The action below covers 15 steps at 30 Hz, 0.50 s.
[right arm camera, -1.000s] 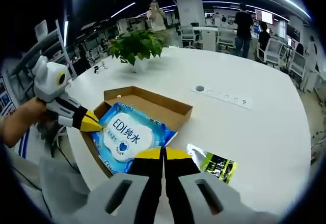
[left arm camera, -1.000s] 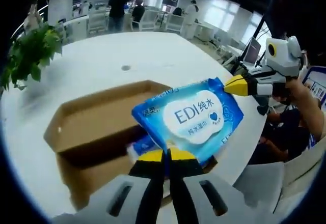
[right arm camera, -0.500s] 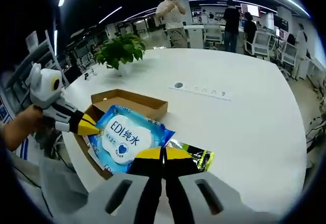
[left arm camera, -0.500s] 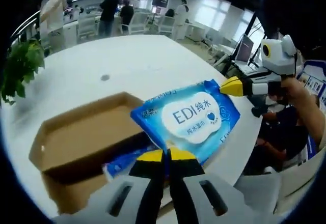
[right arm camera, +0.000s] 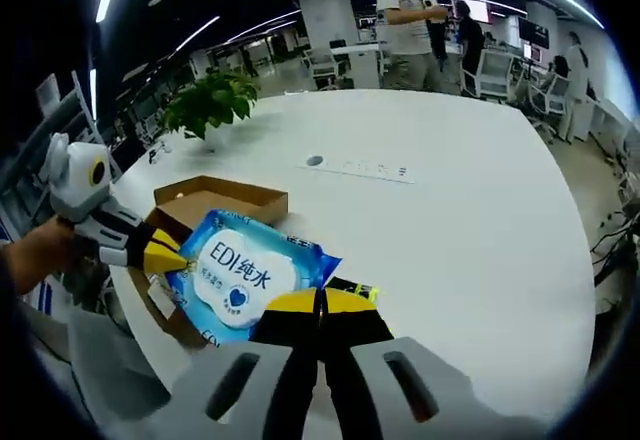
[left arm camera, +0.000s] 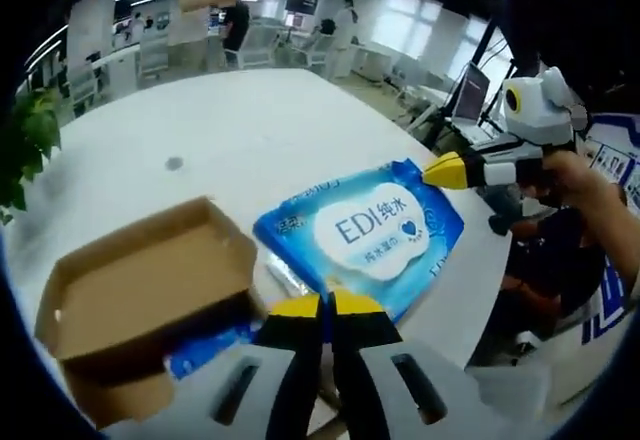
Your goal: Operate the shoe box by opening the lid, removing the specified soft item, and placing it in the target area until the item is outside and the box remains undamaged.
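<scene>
A blue wipes pack point(left arm camera: 365, 235) with a white "EDI" label hangs above the white table, just right of the open brown shoe box point(left arm camera: 140, 280). My left gripper point(left arm camera: 327, 306) is shut on the pack's near edge. My right gripper point(left arm camera: 441, 170) comes in from the right, shut on the pack's far corner. In the right gripper view the same pack point(right arm camera: 240, 275) sits between my right gripper point(right arm camera: 320, 302) at the bottom and my left gripper point(right arm camera: 170, 256) at the left, with the box point(right arm camera: 215, 200) behind it. A second blue pack point(left arm camera: 210, 345) lies in the box.
A green and black packet point(right arm camera: 352, 288) lies on the white table point(right arm camera: 450, 210) under the pack's edge. A potted plant point(right arm camera: 205, 105) stands at the back. A power strip point(right arm camera: 365, 169) lies mid-table. A person point(right arm camera: 410, 20) stands beyond the table. The table's edge runs near the box.
The wipes pack, held by both grippers, has moved off the box and to its right. The box now sits further left in the left gripper view. A person in the background has walked across.
</scene>
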Tool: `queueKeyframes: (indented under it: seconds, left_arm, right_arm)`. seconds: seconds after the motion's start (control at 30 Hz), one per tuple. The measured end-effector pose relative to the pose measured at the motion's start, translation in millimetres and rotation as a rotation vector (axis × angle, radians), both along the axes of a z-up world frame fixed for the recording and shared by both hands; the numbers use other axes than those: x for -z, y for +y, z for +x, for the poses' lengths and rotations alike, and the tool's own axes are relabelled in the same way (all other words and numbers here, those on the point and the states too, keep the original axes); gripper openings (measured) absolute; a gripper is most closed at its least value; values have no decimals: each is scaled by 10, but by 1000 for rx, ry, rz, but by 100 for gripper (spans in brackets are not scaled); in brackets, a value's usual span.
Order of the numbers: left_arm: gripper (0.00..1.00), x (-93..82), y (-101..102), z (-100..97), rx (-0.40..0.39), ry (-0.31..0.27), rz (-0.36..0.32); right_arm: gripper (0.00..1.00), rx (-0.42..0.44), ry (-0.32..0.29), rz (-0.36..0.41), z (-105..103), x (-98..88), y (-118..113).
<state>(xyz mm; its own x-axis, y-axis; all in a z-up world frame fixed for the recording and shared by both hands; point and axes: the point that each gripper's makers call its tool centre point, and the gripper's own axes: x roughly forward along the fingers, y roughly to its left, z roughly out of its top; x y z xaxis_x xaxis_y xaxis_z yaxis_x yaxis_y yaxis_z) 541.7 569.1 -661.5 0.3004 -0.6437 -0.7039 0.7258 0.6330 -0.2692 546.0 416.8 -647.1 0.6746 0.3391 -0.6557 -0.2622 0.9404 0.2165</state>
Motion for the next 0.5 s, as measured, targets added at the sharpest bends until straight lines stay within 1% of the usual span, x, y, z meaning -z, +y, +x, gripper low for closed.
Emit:
queueKeyframes:
  seconds: [0.03,0.2,0.33,0.37,0.5]
  left_arm:
    - [0,27,-16,9,2,2,5]
    - [0,195,-83,23,37,6,59]
    - [0,380,-125,41,81,2,130]
    - [0,396,-131,43,87,-1,137]
    - [0,538,-163,50,146,-23,216]
  right_arm:
    - [0,1,1,-1,3,13,-8]
    - [0,1,27,-19,23,222,-57]
    - [0,-8,47,-36,36,421,-64]
    - [0,-7,52,-37,48,477,-76]
    - [0,-20,65,-52,75,648,-86]
